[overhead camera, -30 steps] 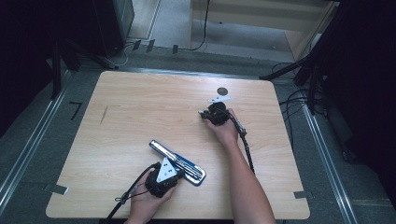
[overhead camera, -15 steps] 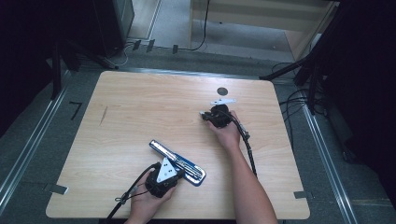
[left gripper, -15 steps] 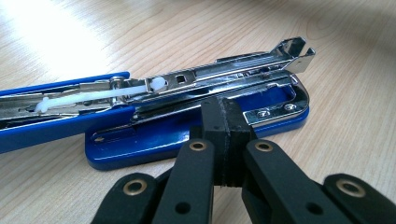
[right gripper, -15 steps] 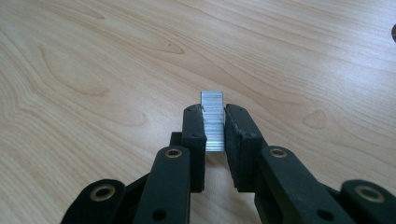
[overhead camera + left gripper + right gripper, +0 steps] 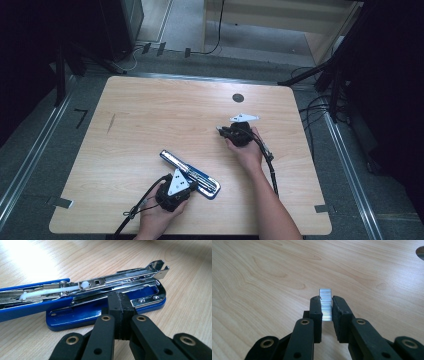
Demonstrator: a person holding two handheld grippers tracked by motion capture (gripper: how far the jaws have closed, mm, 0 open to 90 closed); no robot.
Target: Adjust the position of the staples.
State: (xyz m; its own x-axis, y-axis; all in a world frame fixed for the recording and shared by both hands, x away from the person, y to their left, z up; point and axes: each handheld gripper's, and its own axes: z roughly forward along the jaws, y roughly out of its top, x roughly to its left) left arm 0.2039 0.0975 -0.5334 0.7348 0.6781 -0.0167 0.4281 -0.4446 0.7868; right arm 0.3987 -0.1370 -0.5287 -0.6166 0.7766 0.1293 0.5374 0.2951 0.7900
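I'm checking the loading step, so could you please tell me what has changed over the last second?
The right gripper, shut on a strip of staples, has moved a little toward the person and the open stapler, away from the dark round spot on the table. The left gripper has stayed shut, pressing on the stapler's base, and the stapler has not moved.

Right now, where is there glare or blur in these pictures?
Left gripper view: a bright washed-out patch on the table upper left, and the chrome of the open stapler glints. Right gripper view: the staple strip is sharp, the far wood soft. High view: dark surroundings.
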